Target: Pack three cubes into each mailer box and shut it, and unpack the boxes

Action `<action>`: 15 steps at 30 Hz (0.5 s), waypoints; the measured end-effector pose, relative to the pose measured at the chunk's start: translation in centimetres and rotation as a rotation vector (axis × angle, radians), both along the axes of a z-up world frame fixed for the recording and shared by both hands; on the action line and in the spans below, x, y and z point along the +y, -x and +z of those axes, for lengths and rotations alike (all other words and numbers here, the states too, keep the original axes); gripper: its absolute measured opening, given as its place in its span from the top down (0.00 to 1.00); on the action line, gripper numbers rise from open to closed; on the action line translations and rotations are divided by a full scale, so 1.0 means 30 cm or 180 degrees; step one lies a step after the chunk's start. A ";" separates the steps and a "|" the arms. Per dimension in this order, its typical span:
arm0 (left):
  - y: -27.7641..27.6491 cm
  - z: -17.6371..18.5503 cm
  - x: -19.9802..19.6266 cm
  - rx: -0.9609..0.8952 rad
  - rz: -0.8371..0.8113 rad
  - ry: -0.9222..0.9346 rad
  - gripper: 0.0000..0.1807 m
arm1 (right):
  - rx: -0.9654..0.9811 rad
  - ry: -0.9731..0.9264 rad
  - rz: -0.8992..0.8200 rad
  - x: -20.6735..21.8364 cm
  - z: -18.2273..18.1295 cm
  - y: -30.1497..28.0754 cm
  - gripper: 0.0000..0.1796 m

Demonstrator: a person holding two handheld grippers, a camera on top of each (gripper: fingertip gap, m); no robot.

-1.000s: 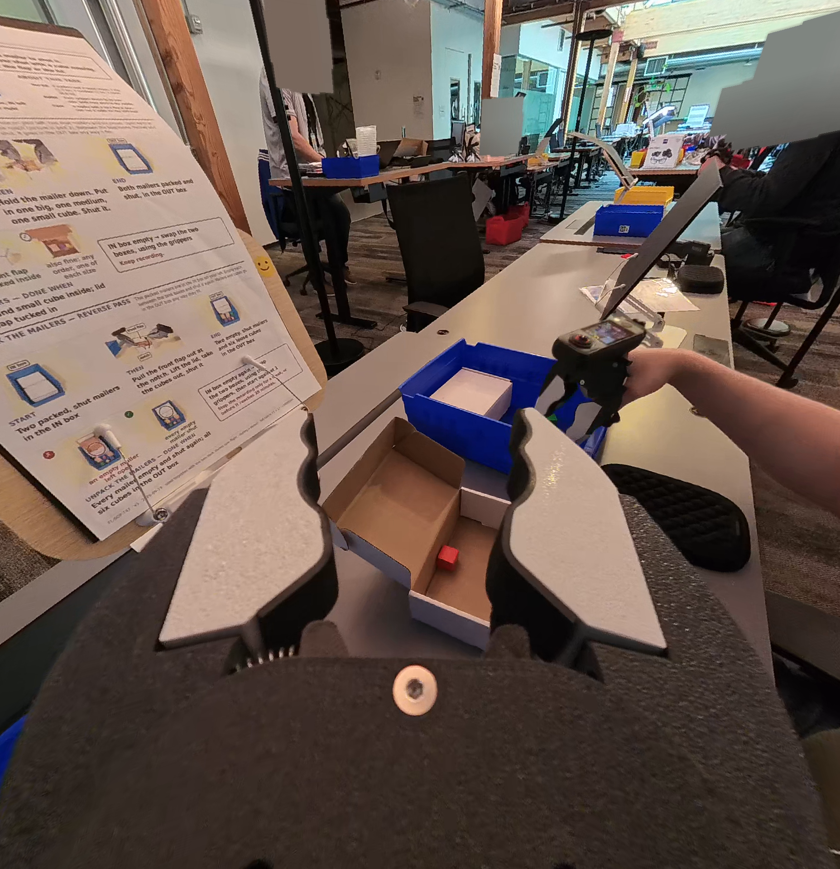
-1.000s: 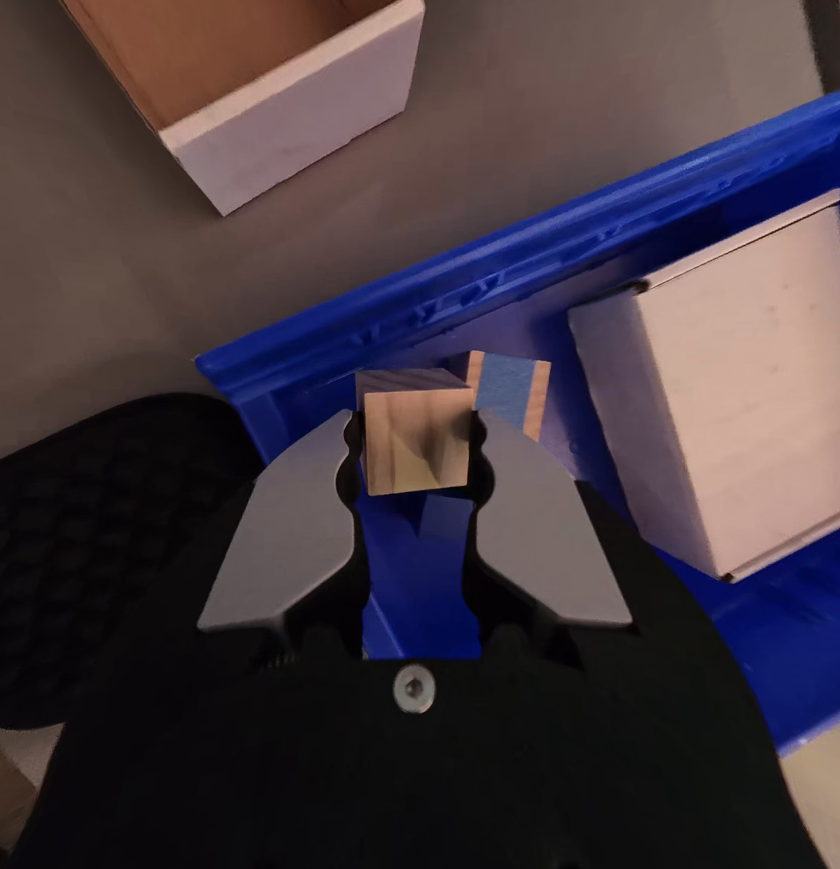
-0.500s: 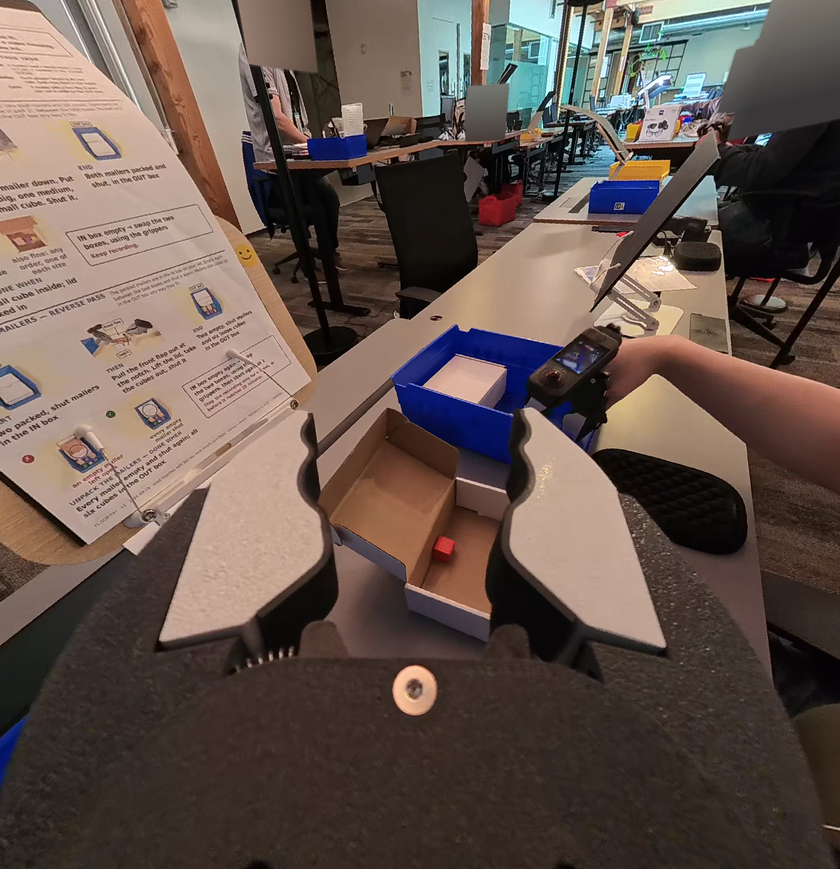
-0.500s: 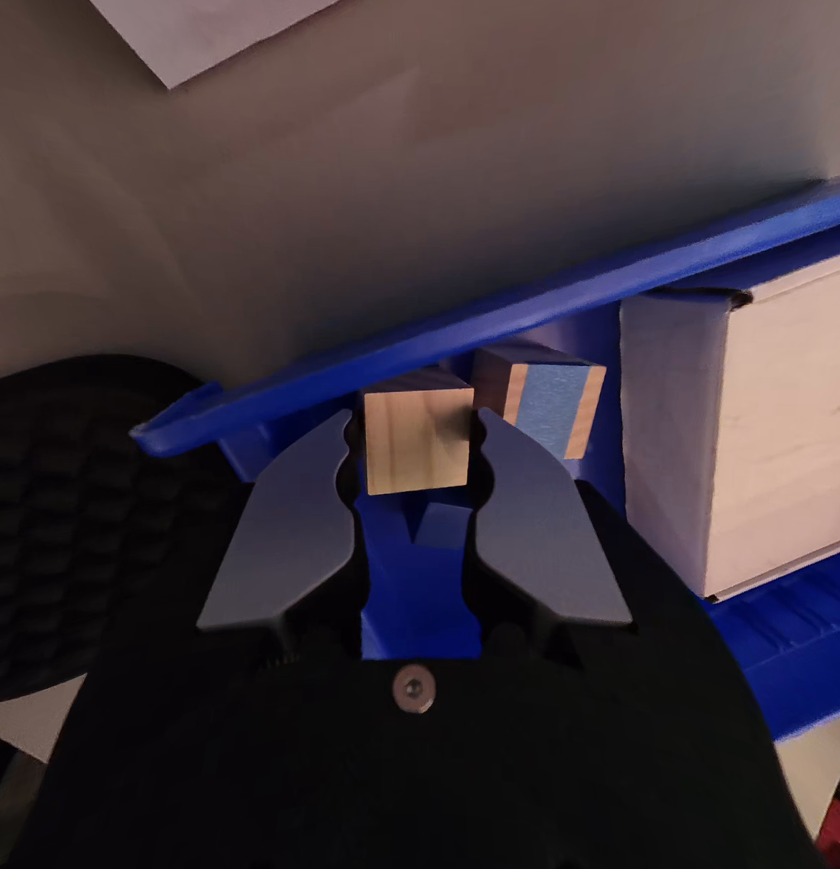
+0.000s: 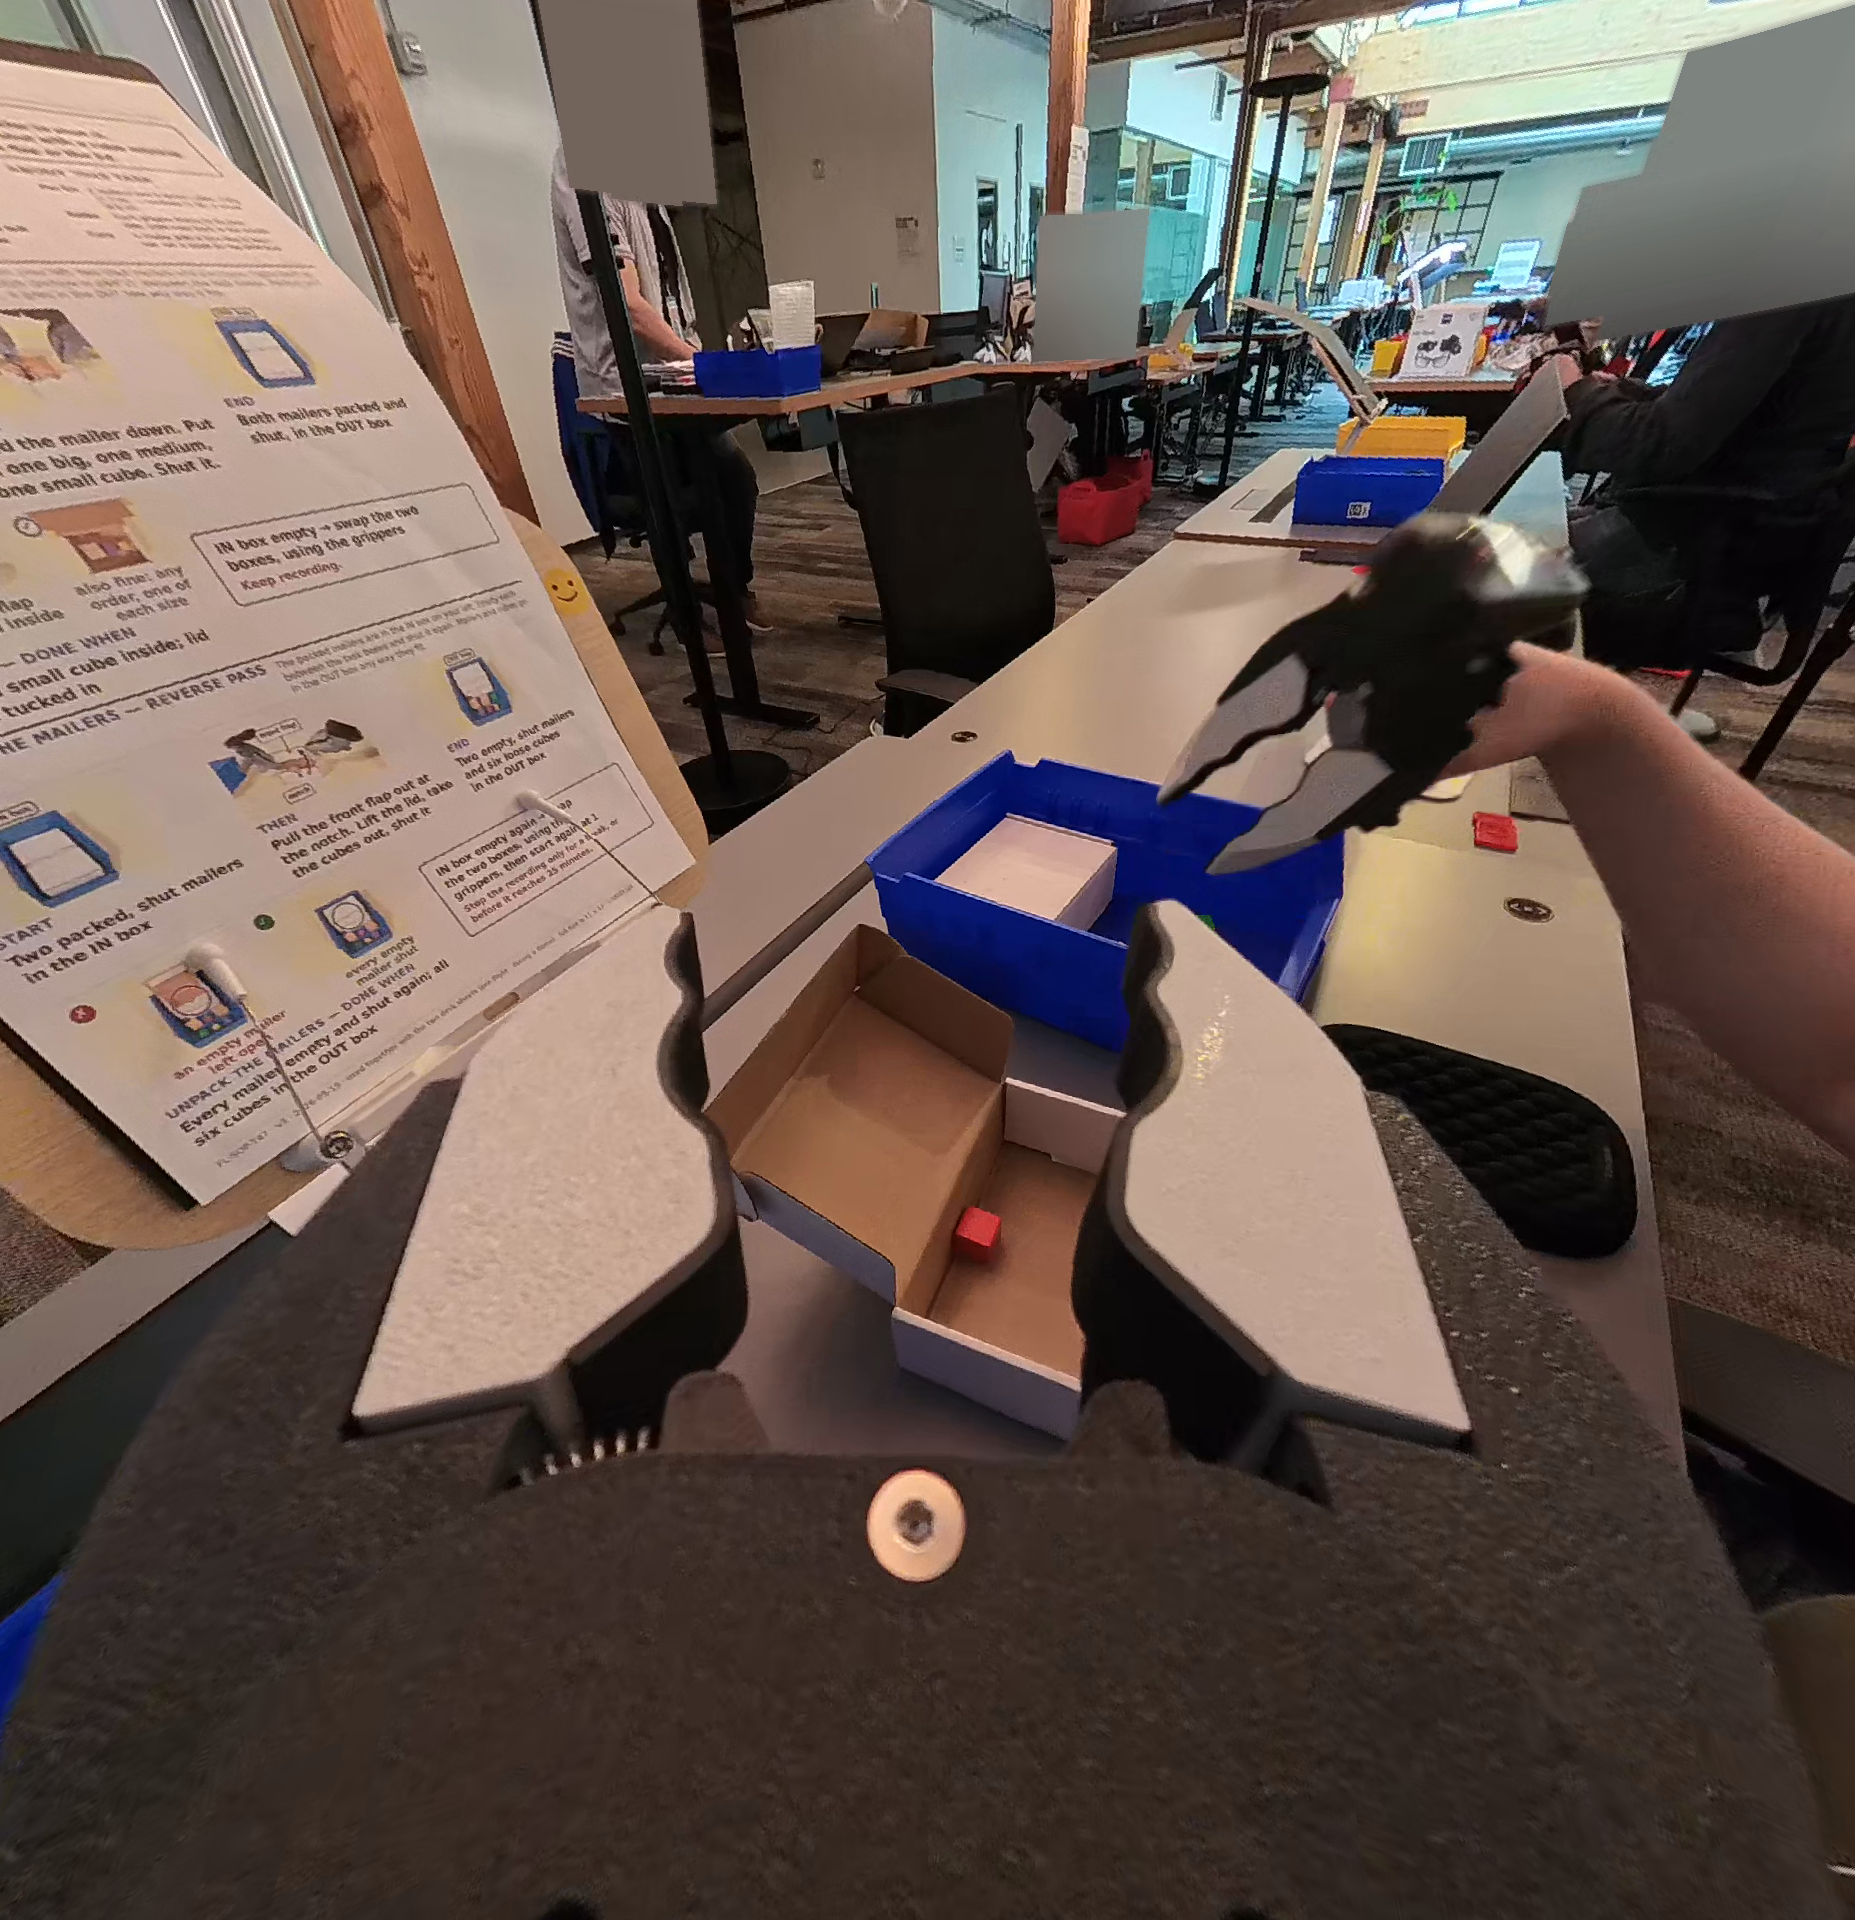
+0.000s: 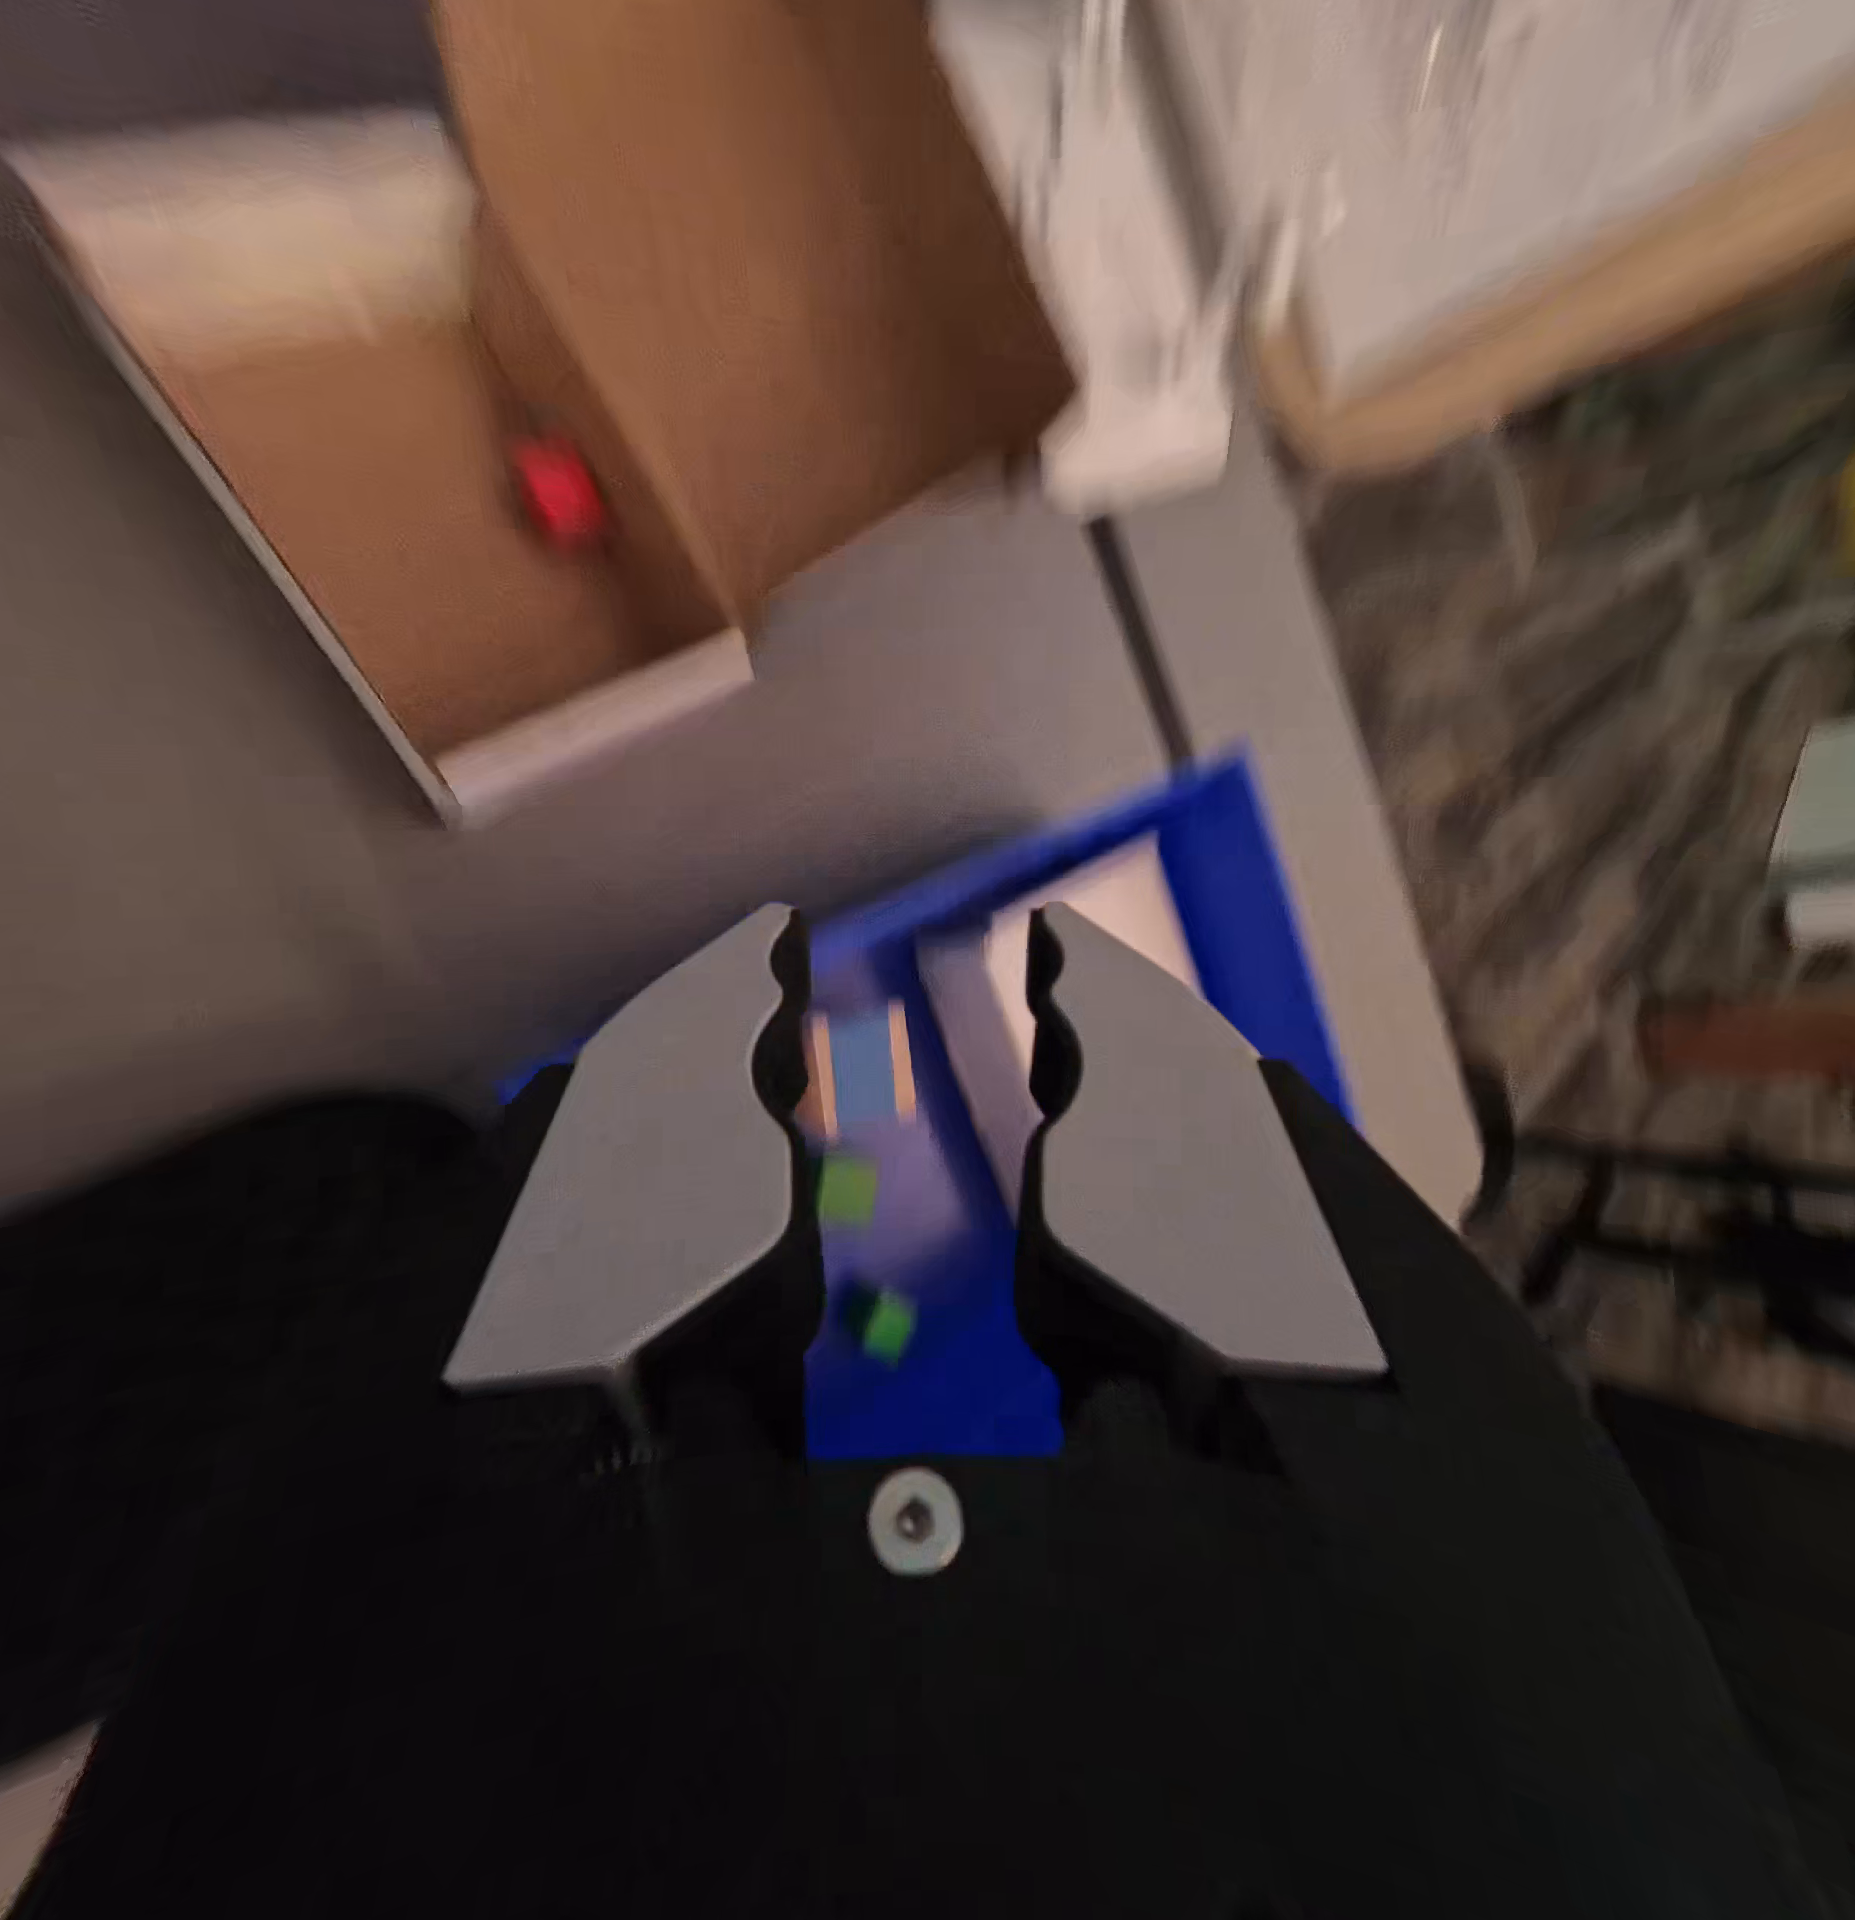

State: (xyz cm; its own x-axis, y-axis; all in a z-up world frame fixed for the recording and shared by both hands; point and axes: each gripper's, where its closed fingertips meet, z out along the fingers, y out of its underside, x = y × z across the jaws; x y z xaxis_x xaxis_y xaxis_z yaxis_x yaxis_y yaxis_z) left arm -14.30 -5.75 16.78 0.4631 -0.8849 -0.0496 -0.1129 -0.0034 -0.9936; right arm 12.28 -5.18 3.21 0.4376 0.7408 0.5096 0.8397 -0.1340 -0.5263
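Observation:
An open mailer box (image 5: pixel 871 1132) lies on the grey table with one small red cube (image 5: pixel 977 1234) inside. My left gripper (image 5: pixel 918 935) is open and empty, hovering above and in front of it. Behind it a blue bin (image 5: pixel 1006 935) holds a shut white mailer (image 5: pixel 1032 868). My right gripper (image 5: pixel 1193 831) is open and empty, raised above the bin's right end. In the blurred right wrist view the right gripper (image 6: pixel 912 935) looks down on the bin (image 6: pixel 1245 935), a blue-faced cube (image 6: pixel 861 1060), two green cubes (image 6: pixel 845 1190), the open box (image 6: pixel 403 436) and the red cube (image 6: pixel 554 488).
An instruction board (image 5: pixel 227 675) leans at the left. A black mat (image 5: pixel 1494 1132) lies right of the box. A small red item (image 5: pixel 1494 831) sits on the table beyond the bin. A black chair (image 5: pixel 954 540) and other desks stand behind. Spacing between my two grippers at the tips: around 30 cm. My right gripper's tips are some 15 cm from the blue-faced cube (image 6: pixel 861 1060).
My right gripper held a plain wooden cube low in the bin; now it is open, empty and lifted above the bin. The left gripper has barely moved.

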 end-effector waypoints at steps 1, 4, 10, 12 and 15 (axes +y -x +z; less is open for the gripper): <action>-0.001 -0.002 0.002 0.0011 0.0007 0.0003 0.57 | 0.0233 -0.0159 0.0303 -0.019 0.062 0.103 0.77; -0.006 -0.012 0.003 0.0072 0.0016 0.0001 0.57 | 0.0202 -0.0157 0.1148 -0.081 0.032 0.355 0.80; -0.026 -0.024 -0.008 0.0163 -0.0017 -0.0021 0.57 | -0.0930 0.0395 0.1078 0.059 -0.397 0.479 0.84; -0.036 -0.028 -0.014 0.0196 -0.0050 -0.0035 0.57 | -0.1045 0.0428 0.1056 0.092 -0.466 0.489 0.86; -0.045 -0.028 -0.015 0.0208 -0.0078 -0.0046 0.57 | -0.1010 0.0514 0.1072 0.106 -0.513 0.513 0.86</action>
State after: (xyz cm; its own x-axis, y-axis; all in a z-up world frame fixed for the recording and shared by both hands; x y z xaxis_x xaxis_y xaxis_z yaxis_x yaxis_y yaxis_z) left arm -12.95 -6.21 15.92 0.4367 -0.8949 -0.0917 -0.1773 0.0143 -0.9840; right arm -3.10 -2.00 -12.19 0.0020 0.8951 0.4459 0.9659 0.1137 -0.2325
